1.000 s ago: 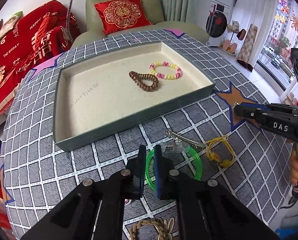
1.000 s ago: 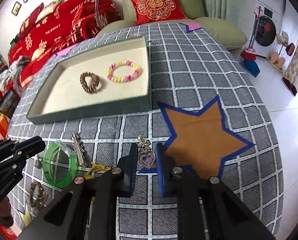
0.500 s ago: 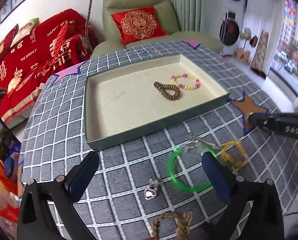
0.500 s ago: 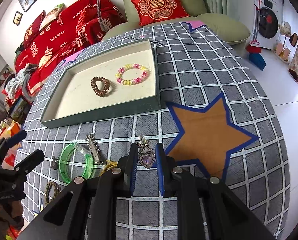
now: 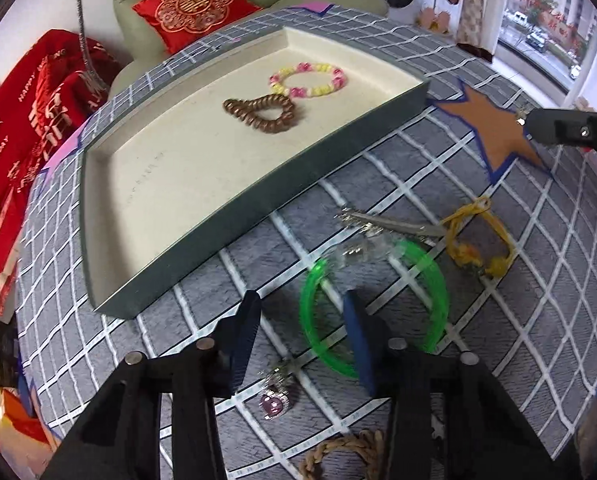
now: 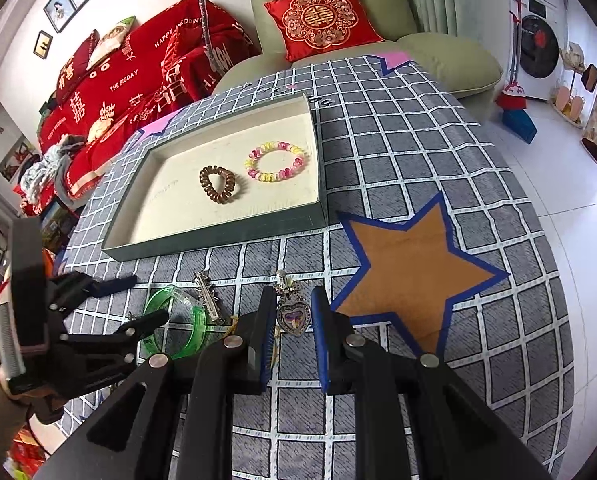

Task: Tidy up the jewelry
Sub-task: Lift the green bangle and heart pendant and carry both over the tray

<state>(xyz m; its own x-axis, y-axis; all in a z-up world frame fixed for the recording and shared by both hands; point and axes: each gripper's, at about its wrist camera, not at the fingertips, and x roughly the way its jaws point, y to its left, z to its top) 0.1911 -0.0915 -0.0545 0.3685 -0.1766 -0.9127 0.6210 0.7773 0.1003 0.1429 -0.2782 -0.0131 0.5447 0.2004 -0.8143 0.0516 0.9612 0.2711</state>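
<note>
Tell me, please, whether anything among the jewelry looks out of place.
Nothing looks damaged. The silver hair clip lies askew across the green bangle on the tablecloth, and the loose pieces crowd together outside the tray.

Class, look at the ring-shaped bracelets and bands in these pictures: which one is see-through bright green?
The translucent green plastic bangle, lying on the checked cloth by the left gripper. The brown coil and pink-yellow beaded bracelet lie in the tray.

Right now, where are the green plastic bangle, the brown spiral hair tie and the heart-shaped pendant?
Green plastic bangle (image 5: 438,284): left wrist view, right side of its ring.
Brown spiral hair tie (image 6: 217,185): right wrist view, its coil.
Heart-shaped pendant (image 6: 293,317): right wrist view, purple centre.
</note>
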